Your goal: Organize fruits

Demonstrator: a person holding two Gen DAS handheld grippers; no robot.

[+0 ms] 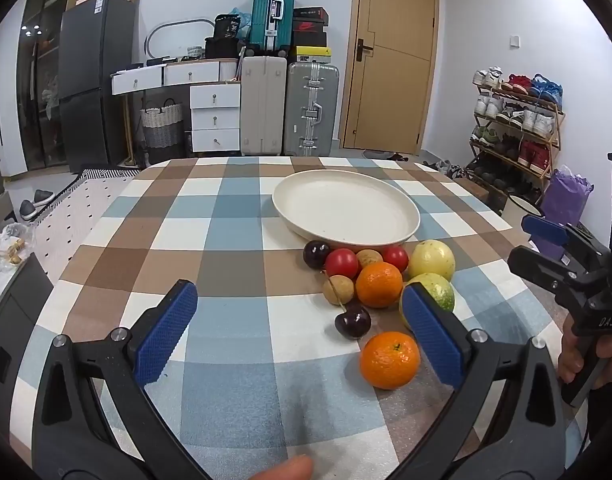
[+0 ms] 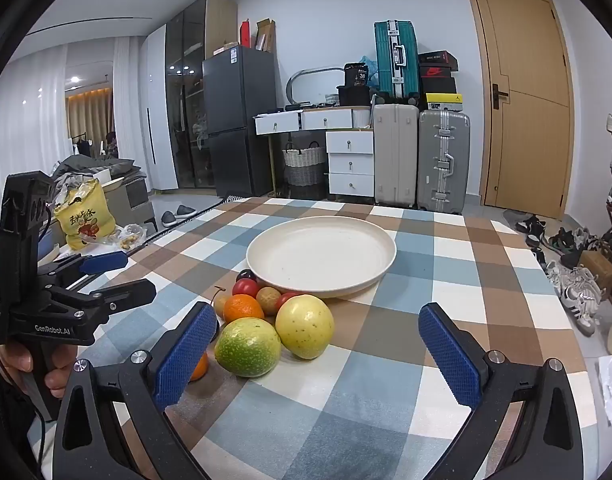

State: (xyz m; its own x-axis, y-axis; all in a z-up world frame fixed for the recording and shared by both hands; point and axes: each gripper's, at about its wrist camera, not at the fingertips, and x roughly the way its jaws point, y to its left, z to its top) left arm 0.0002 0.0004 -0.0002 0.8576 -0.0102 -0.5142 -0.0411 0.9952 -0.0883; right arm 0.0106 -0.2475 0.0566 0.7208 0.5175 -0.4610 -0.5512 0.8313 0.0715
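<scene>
1. Orange, red, yellow and dark skins sit bunched on the cloth (image 1: 225,320), just in front of the plate (image 1: 346,210); the plate is bare, so I judge nothing is sorted yet.
2. Nearest me is a tangerine (image 1: 390,360), apart from the heap. I expect it to be light, with a slightly yielding rind. I would take it across its widest part, gently.
3. Next, the cherry (image 1: 352,320) with its stem up: small, glossy, likely slippery and easy to bruise. I would pinch the body, not the stem.
4. Another tangerine (image 1: 379,284), two tomatoes (image 1: 342,263) and small brown fruits (image 1: 338,289) touch each other, so pulling one may roll the rest.
5. Two larger fruits, one green (image 2: 247,346) and one yellow (image 2: 304,327), look firmer and heavier; they need nearly the full span of the jaws.
6. My left gripper (image 1: 306,332) is spread wide and empty, tilted down over the cloth, the near tangerine just inside its right pad.
7. My right gripper (image 2: 318,354) is likewise released, holding nothing, with the green and yellow fruits ahead between its fingers.
8. Checked cloth covers the table; it looks soft, so round fruit should roll only a little.
9. Beyond: suitcases (image 1: 289,108), white drawers (image 1: 215,118), a dark fridge (image 1: 91,80), a wooden door (image 1: 394,56) and a shoe rack (image 1: 514,120).
</scene>
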